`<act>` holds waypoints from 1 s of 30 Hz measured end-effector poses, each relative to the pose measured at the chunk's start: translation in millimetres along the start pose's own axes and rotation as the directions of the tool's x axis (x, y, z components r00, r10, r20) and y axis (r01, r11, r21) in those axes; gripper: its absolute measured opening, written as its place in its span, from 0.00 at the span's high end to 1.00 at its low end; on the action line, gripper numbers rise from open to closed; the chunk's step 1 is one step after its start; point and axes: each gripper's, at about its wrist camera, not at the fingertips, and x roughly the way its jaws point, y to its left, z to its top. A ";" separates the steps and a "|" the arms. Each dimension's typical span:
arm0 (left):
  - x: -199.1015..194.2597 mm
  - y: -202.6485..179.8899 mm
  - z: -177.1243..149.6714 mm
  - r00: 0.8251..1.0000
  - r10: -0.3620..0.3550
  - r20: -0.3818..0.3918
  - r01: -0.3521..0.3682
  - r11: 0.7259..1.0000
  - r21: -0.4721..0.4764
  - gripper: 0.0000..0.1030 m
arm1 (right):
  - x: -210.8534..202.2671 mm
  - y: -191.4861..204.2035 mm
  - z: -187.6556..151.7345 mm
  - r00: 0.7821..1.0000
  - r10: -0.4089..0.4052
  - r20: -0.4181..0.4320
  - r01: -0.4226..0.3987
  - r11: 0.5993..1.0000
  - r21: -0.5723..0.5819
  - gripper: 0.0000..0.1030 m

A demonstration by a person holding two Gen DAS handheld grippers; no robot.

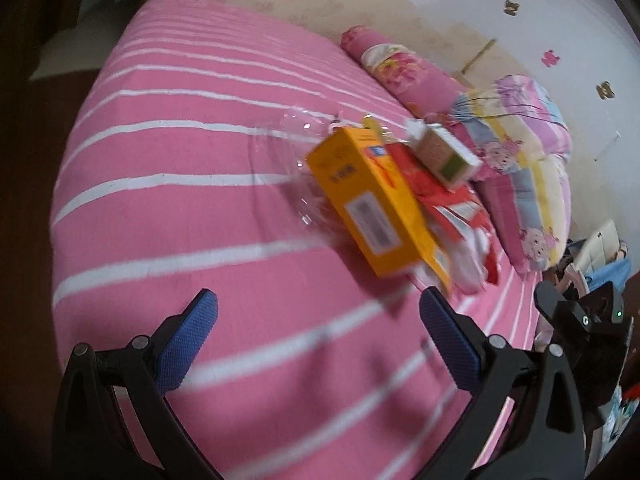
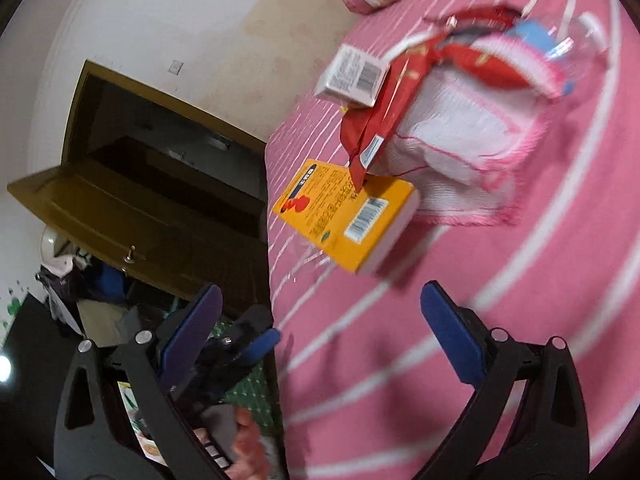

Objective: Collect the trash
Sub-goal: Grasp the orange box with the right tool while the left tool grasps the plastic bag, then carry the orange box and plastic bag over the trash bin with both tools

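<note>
A pile of trash lies on the pink striped bed (image 1: 180,200). In it are a yellow carton (image 1: 372,204), a red wrapper (image 1: 444,196), a small brown and green box (image 1: 444,152), clear plastic (image 1: 288,148) and white cloth (image 1: 468,256). My left gripper (image 1: 318,296) is open and empty, just short of the carton. The right wrist view shows the yellow carton (image 2: 344,216), red wrapper (image 2: 384,120), small box (image 2: 352,76) and pink-edged white cloth (image 2: 460,148). My right gripper (image 2: 320,290) is open and empty, below the carton.
A floral bolster (image 1: 400,64) and a striped pillow (image 1: 532,160) lie against the wall behind the pile. A brown wooden door (image 2: 140,200) stands open beside the bed, with clutter (image 2: 92,288) on the floor. A hand (image 2: 248,444) holds the other gripper at the bed's edge.
</note>
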 end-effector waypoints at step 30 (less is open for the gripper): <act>3.1 27.6 14.6 0.984 -0.179 -0.013 0.174 0.969 -0.176 0.96 | 27.1 23.5 -5.2 0.999 0.039 0.008 -0.038 0.994 -0.103 0.94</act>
